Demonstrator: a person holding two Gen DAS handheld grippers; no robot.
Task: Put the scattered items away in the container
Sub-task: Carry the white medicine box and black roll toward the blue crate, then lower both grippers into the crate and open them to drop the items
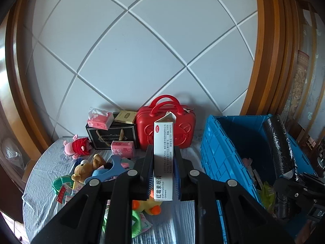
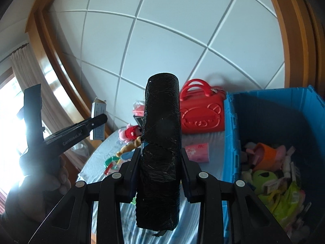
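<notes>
You have a table covered by a pale striped cloth (image 1: 46, 162), filling the lower half of the left wrist view. At the back centre stands a red case (image 1: 166, 130), with a black box (image 1: 111, 137) just left of it. A pink plush (image 1: 78, 146) lies at the left, a pink tissue pack (image 1: 122, 148) before the black box, a brown bear (image 1: 87, 168) nearer you, and a yellow duck (image 1: 150, 205) at lower centre. The blue crate (image 1: 221, 154) sits at the right.
</notes>
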